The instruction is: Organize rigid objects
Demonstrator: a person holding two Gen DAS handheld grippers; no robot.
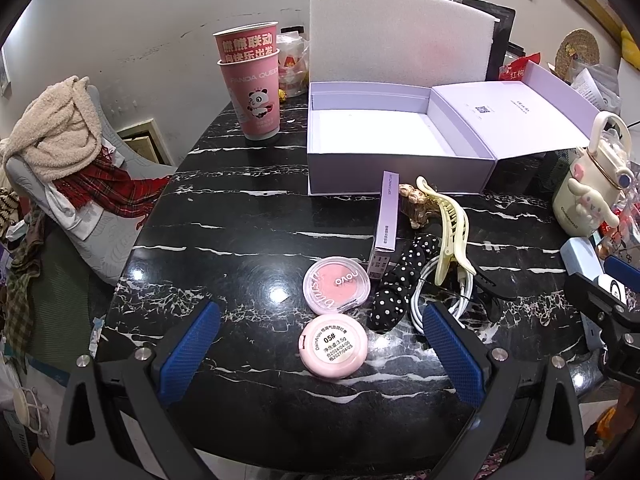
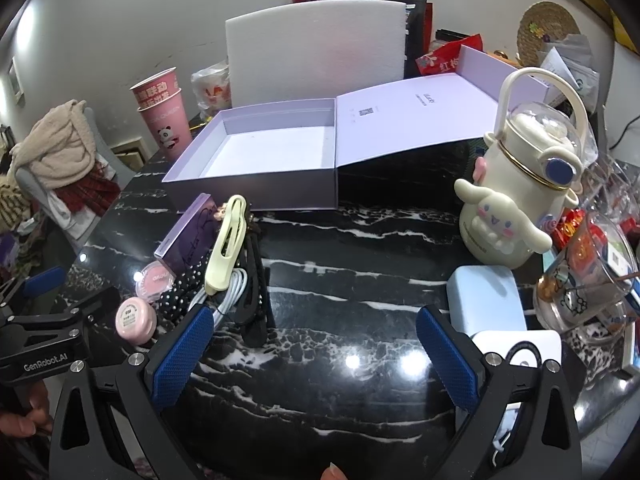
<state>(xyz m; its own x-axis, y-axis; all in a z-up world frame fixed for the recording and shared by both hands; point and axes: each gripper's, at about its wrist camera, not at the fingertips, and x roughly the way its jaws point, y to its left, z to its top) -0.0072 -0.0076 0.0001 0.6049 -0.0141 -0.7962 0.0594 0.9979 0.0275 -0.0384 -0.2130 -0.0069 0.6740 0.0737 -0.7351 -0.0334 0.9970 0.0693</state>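
Observation:
An open lilac gift box (image 1: 384, 168) (image 2: 256, 196) lies empty on the black marble table, its lid (image 1: 504, 120) (image 2: 400, 124) folded out to the right. In front of it lie a pink round compact (image 1: 333, 348) (image 2: 134, 314), a clear blush case (image 1: 336, 285) (image 2: 155, 276), a slim purple carton (image 1: 386, 216) (image 2: 188, 232), a cream hair claw (image 1: 448, 232) (image 2: 226, 244), a polka-dot hair tie (image 1: 396, 284) and a white cable (image 1: 428, 296). My left gripper (image 1: 320, 356) is open, its blue pads either side of the pink compact, apart from it. My right gripper (image 2: 316, 356) is open over bare tabletop.
Two stacked pink paper cups (image 1: 252, 84) stand at the back left beside white foam board (image 1: 400, 36). A cream character bottle (image 2: 516, 184), a pale blue case (image 2: 484, 300), a white device (image 2: 524, 348) and a glass mug (image 2: 588, 280) crowd the right side. A chair with clothes (image 1: 60, 152) stands left of the table.

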